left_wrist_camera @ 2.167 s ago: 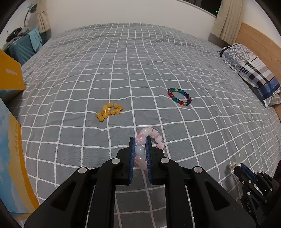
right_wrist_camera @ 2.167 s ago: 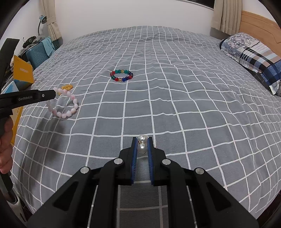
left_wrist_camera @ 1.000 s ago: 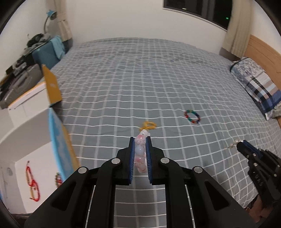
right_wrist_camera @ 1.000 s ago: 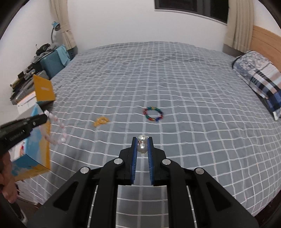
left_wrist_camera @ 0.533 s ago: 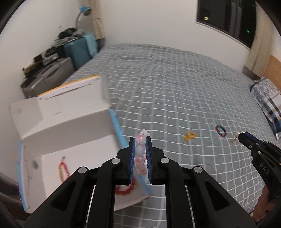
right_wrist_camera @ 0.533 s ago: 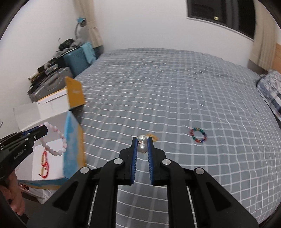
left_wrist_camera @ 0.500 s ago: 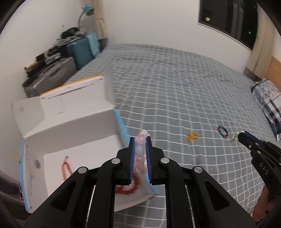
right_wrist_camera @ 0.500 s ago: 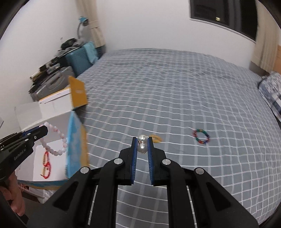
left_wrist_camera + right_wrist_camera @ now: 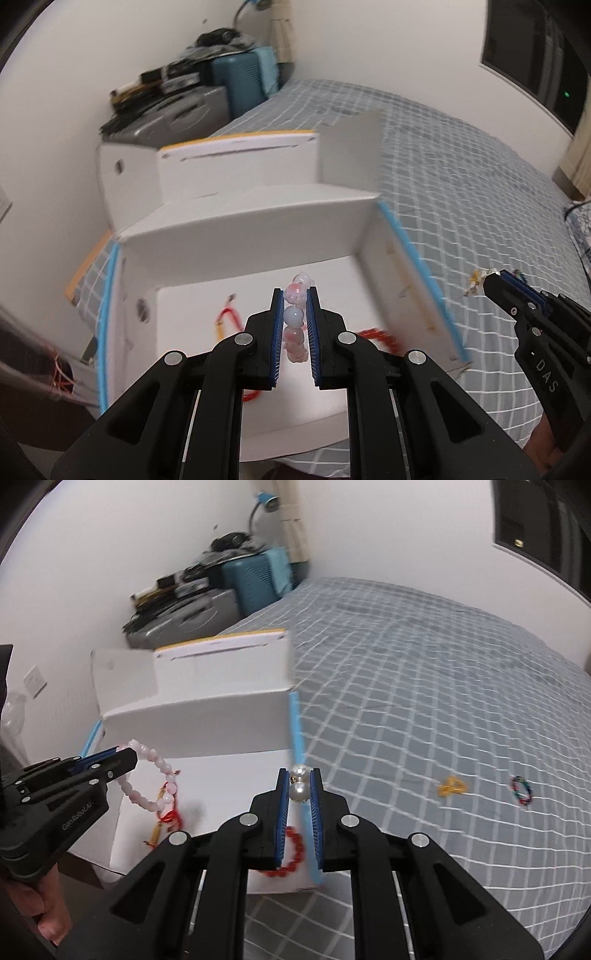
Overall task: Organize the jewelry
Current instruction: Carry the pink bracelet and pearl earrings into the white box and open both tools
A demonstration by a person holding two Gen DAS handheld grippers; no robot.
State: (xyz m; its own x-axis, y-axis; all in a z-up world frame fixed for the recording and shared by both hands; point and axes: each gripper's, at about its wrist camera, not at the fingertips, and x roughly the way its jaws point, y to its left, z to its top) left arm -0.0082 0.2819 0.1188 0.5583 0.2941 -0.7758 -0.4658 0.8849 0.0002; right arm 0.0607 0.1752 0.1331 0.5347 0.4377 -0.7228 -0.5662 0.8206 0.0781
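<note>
The pink bead bracelet (image 9: 294,317) is clamped between the fingers of the left gripper (image 9: 294,295), and it hangs above the open white box (image 9: 258,236) that stands at the edge of the bed (image 9: 424,686). In the right wrist view its loop (image 9: 147,779) hangs free from the fingertips over the box floor. Inside the box lie a red cord piece (image 9: 168,818) and a red bead bracelet (image 9: 291,856). The box has blue edges, and its right wall stands between the inside of the box and the grey checked bedcover. On the cover, well apart from the box, lie a yellow bead bracelet (image 9: 451,786) and a multicoloured bracelet (image 9: 522,791). Behind the box, by the wall, are a blue suitcase (image 9: 255,576) and a grey case (image 9: 184,616). The right gripper (image 9: 299,775) is closed on a pearl earring (image 9: 298,786), two white pearls pinched between its blue pads, above the right wall of the box.
</note>
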